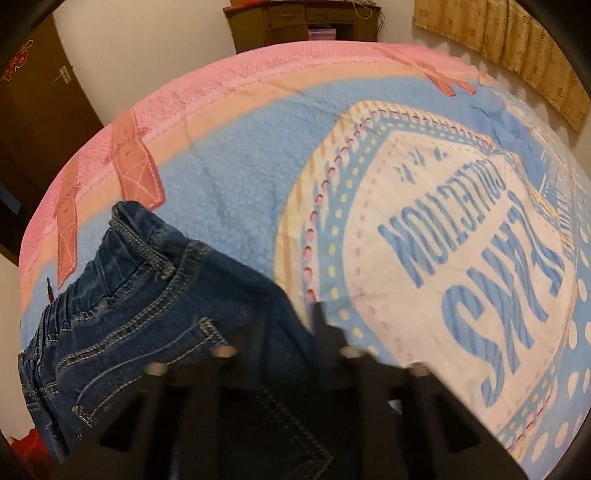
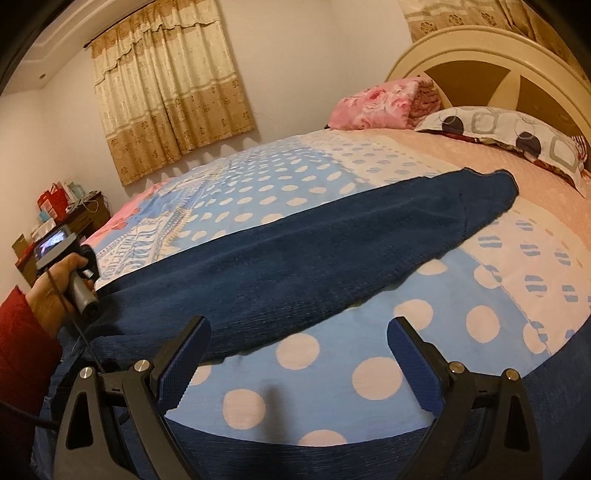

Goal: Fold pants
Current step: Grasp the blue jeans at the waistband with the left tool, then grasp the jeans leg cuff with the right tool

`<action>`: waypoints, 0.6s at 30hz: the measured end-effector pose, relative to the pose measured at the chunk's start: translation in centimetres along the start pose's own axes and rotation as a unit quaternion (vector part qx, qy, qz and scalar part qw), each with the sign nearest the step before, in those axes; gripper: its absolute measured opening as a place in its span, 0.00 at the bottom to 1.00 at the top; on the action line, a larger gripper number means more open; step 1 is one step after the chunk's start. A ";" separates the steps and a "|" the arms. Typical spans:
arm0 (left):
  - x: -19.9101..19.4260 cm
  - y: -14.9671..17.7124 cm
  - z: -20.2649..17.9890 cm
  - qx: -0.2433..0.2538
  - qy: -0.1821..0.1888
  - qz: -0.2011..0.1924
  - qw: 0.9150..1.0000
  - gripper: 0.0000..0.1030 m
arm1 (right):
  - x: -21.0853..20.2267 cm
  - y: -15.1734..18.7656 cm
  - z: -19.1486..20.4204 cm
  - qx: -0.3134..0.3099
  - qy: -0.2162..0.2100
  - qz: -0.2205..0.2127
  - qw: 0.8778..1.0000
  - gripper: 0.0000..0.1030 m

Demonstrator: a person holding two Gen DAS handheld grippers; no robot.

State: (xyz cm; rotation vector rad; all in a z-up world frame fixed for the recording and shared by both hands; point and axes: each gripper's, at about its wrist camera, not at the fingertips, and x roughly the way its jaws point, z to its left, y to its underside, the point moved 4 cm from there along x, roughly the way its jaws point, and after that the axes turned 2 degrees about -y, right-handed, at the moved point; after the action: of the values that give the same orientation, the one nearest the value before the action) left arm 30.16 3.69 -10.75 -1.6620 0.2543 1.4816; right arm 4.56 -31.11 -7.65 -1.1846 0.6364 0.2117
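Dark blue jeans lie on the bed, with the waistband and back pockets at the lower left of the left wrist view. My left gripper is blurred. Its fingers stand close together at the right edge of the seat, pinching the denim. In the right wrist view one leg stretches flat towards the headboard, and more denim runs along the bottom. My right gripper hangs open over the dotted blanket between the two, holding nothing. A hand in a red sleeve holds the left gripper's handle at the left.
The bed carries a blue, pink and white blanket with printed letters. Pillows and a folded pink quilt lie by the headboard. A wooden dresser stands beyond the foot, and a cluttered side table is under the curtains.
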 end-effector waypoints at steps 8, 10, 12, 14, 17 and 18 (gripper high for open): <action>-2.4 0.3 3.0 0.043 0.103 -0.041 0.993 0.06 | -1.5 -0.7 -1.6 0.012 0.017 -0.014 1.000 0.94; -3.5 0.7 4.4 0.055 0.143 -0.056 0.987 0.06 | -1.9 -1.1 -2.4 0.015 0.025 -0.017 0.999 0.94; -4.9 1.0 6.0 0.053 0.189 -0.070 0.978 0.06 | -2.2 -1.6 -3.4 0.022 0.033 -0.020 0.999 0.94; -6.2 1.6 6.9 0.054 0.220 -0.091 0.970 0.06 | -2.2 -2.3 -4.7 0.032 0.040 -0.021 0.998 0.94; -8.5 2.8 8.0 0.064 0.254 -0.128 0.957 0.06 | -1.5 -3.5 -6.8 0.055 0.039 -0.011 0.998 0.94; -8.8 3.0 8.1 0.070 0.259 -0.139 0.953 0.06 | -0.9 -4.2 -7.9 0.070 0.035 -0.004 0.997 0.94</action>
State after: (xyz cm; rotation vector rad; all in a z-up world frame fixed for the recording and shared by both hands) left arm 20.11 4.26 -3.62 -1.8578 0.3823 0.7843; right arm 3.09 -39.74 -5.58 -1.0629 0.6959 0.1166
